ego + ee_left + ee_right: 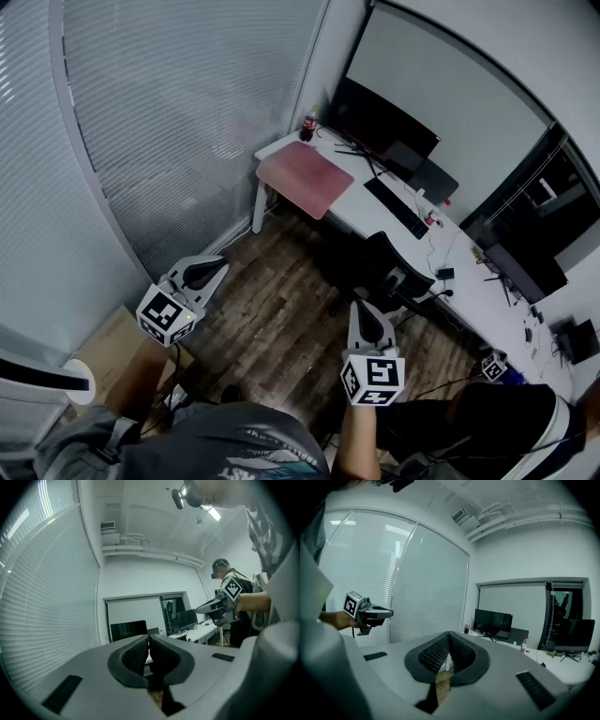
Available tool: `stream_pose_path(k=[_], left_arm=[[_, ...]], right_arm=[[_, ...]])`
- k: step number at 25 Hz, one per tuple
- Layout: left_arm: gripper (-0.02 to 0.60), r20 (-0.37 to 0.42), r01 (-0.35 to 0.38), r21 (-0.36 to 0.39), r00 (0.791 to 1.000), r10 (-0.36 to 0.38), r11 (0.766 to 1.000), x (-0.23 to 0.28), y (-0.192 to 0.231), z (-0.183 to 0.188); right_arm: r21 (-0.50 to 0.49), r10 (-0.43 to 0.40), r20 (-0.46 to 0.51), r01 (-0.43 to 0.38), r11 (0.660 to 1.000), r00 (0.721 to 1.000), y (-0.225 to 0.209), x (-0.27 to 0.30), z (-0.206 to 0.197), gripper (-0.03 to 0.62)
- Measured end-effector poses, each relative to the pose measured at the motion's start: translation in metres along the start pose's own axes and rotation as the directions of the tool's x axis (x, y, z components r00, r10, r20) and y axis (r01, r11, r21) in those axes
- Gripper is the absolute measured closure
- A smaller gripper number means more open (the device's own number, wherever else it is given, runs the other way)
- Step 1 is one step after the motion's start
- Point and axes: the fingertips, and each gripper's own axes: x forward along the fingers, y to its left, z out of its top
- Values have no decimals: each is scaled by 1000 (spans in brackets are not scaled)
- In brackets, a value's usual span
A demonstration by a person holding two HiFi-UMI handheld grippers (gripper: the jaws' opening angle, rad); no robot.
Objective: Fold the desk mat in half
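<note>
A pink desk mat lies flat on the left end of a long white desk far ahead in the head view, one corner hanging over the front edge. My left gripper is held low at the left, over the wooden floor, shut and empty. My right gripper is held to its right, also shut with nothing in it. Both are well short of the desk. The left gripper view shows the right gripper in the air, and the right gripper view shows the left gripper.
On the desk stand a dark monitor, a keyboard and a cola bottle. A black office chair stands before the desk. Window blinds fill the left wall. A cardboard box sits by my left side.
</note>
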Motion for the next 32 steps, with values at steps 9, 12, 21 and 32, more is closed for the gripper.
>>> stream_pose_path(k=[9, 12, 21, 32], left_arm=[[560, -4, 8, -18, 1000, -8, 1000, 7, 18, -18], [560, -3, 12, -24, 1000, -12, 1000, 8, 26, -23], [560, -5, 27, -51, 1000, -27, 998, 24, 55, -37], [560, -45, 5, -68, 999, -8, 998, 64, 79, -60]], right_arm=[[2, -2, -18, 2, 1000, 1000, 7, 23, -9, 572], [2, 1, -21, -1, 1000, 1000, 12, 32, -10, 572], [14, -14, -12, 14, 1000, 1000, 13, 68, -1, 572], [33, 18, -33, -17, 999, 999, -19, 139, -16, 571]])
